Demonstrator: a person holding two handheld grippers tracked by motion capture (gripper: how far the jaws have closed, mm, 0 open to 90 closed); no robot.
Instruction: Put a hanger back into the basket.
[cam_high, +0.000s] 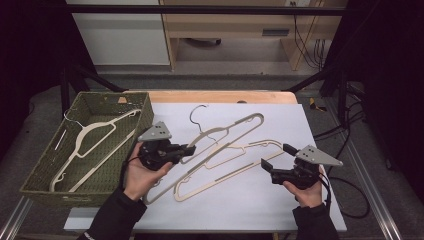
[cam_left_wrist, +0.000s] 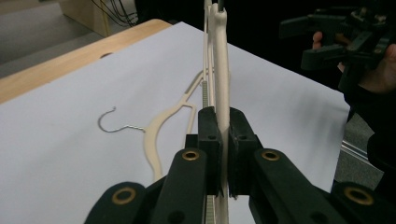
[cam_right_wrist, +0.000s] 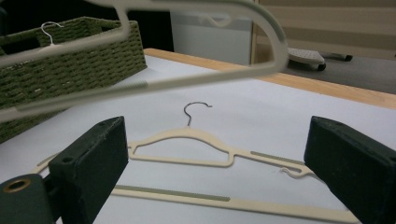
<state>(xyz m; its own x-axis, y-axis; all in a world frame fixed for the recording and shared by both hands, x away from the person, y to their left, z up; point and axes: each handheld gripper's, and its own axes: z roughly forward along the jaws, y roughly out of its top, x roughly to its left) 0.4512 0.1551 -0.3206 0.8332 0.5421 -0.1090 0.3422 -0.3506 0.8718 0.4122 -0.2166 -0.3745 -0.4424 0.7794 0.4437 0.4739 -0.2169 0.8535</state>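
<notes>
Left gripper (cam_left_wrist: 219, 140) clenched on cream plastic hanger (cam_high: 235, 131), lifted at frame centre above a second cream hanger (cam_right_wrist: 187, 140) on white sheet; right gripper (cam_high: 274, 157) spread wide, grasping nothing.

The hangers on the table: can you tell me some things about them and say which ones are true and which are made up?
1. The left gripper has its jaws shut on a cream hanger. True.
2. The right gripper is squeezing a hanger too. False: its jaws stand wide open with nothing pressed between them.
3. A hanger lies inside the green basket. True: one cream hanger in the basket rests in it.
4. All the hangers are black. False: they are cream, with thin metal hooks.
5. Another hanger lies flat on the white sheet. True: the flat hanger rests there, hook pointing away from the right gripper.
</notes>
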